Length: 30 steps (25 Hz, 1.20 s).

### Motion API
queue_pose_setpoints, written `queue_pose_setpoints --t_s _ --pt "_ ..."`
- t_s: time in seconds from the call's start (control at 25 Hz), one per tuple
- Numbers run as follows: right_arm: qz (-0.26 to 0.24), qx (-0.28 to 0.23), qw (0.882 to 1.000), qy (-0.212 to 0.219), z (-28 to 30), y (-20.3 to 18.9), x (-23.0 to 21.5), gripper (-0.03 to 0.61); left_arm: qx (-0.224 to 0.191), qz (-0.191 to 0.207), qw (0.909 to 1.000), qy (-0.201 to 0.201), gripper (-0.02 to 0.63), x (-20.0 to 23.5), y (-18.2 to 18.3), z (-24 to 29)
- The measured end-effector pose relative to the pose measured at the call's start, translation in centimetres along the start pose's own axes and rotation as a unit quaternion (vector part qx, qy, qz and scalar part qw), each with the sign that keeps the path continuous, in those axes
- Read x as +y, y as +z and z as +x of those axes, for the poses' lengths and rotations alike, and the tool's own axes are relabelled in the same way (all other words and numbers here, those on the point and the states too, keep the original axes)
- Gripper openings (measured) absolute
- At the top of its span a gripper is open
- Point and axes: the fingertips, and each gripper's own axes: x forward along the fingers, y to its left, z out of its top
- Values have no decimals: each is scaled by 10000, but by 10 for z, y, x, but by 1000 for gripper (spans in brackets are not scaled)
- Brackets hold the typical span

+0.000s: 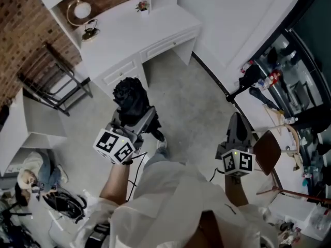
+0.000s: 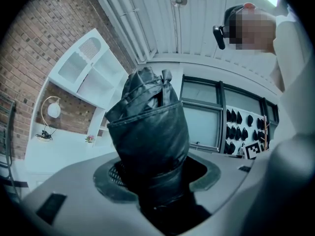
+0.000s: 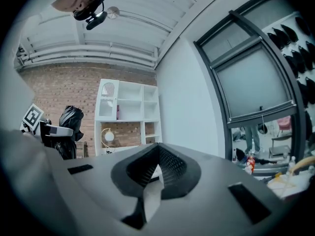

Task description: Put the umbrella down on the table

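In the head view the pale floor fills the middle. A white table with drawers stands at twelve o'clock, against a brick wall that runs from eleven round to nine. A black chair stands at nine o'clock, just left of the table. The person's white sleeve fills six o'clock.

The umbrella, black and folded into a bunched bundle, is up in the air just left of centre, over the floor and well apart from the table at its twelve o'clock. The left gripper holds it. In the left gripper view both pads are clamped on the umbrella's lower wrapped part, and the bundle rises upright from the jaws.

The right gripper is at four o'clock of centre, pointing toward twelve. Its jaws are closed tip to tip with nothing between them.

On the table at eleven o'clock stand a round lamp and a small flowering plant.
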Motion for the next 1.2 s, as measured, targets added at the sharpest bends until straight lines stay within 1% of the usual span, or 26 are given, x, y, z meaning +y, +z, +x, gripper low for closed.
queue_pose_setpoints --t_s 0.16,0.28,0.44,0.6,0.8,1.0,1.12,1.2 --pt "8 -12 10000 -73 46 5 10 18 19 -45 10000 -74 273 40 9 32" --pt "-97 53 9999 -103 74 4 18 18 64 -68 9998 -157 274 64 13 51" --pt "-111 160 9996 -190 103 -1 28 18 131 -154 9995 -251 275 93 15 70" --pt "-136 162 9995 -242 124 -4 39 18 140 -197 9991 -343 274 117 16 83" --pt "-186 198 9992 -301 143 0 46 18 111 -283 9988 -386 274 135 20 92" --pt "-204 122 9993 -276 159 8 49 18 131 -336 9986 -391 273 147 20 103" --pt "-214 109 9994 -269 172 4 45 18 120 -336 9986 -392 274 153 18 114" --pt "-127 78 9995 -262 183 1 39 18 155 -333 9987 -359 274 156 16 125"
